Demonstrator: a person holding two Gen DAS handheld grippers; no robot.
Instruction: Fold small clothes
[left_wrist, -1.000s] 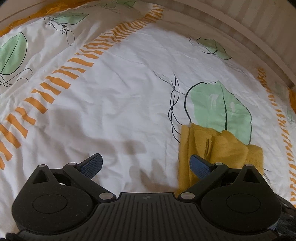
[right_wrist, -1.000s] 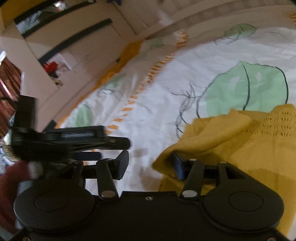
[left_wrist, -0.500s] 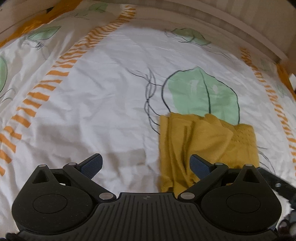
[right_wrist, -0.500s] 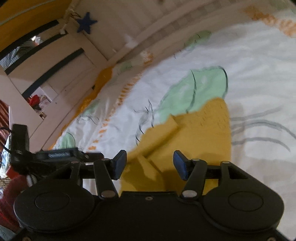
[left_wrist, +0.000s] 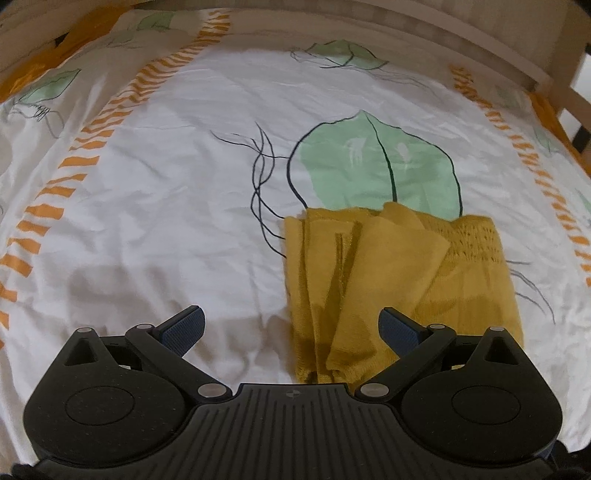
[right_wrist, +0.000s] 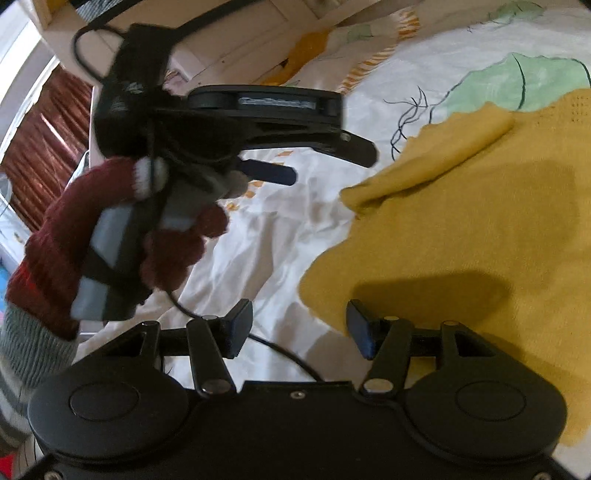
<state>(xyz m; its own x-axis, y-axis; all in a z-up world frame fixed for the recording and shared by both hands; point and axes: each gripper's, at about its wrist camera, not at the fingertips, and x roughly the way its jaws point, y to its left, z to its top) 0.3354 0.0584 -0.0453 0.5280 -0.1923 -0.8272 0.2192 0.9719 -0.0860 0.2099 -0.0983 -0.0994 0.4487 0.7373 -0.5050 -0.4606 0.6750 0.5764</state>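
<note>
Claws first: my left gripper (left_wrist: 291, 326) has its jaws spread wide, with nothing between them; its right fingertip (left_wrist: 397, 328) overlaps the near corner of the yellow garment (left_wrist: 388, 280) in the left wrist view, though whether it touches the cloth or hangs above it I cannot tell. My right gripper (right_wrist: 299, 330) is likewise parted and holds nothing, its right pad (right_wrist: 360, 328) at the near edge of the garment and its left pad (right_wrist: 240, 325) over bare bedsheet (right_wrist: 258, 240). A black cable (right_wrist: 280, 356) runs beneath this gripper. Compared with one second ago, the left view has drawn back, so that the whole garment now shows instead of only its near part. The right view has swung from the tilted sweep of half a second ago to a low look across the cloth, and my gloved left hand (right_wrist: 110, 236) with its gripper now fills the upper left. The garment is a mustard-yellow knit, lying on the bedsheet in a roughly rectangular bundle. Long pleat-like folds run along its left half, a loose flap lies diagonally over the middle, and an openwork band (left_wrist: 472, 236) crosses the far right. Its far edge covers the base of a printed green leaf (left_wrist: 376, 170). Orange dashed stripes (left_wrist: 85, 162) border the sheet on both sides, and a pale wooden bed rail (left_wrist: 480, 48) closes the far end.
</note>
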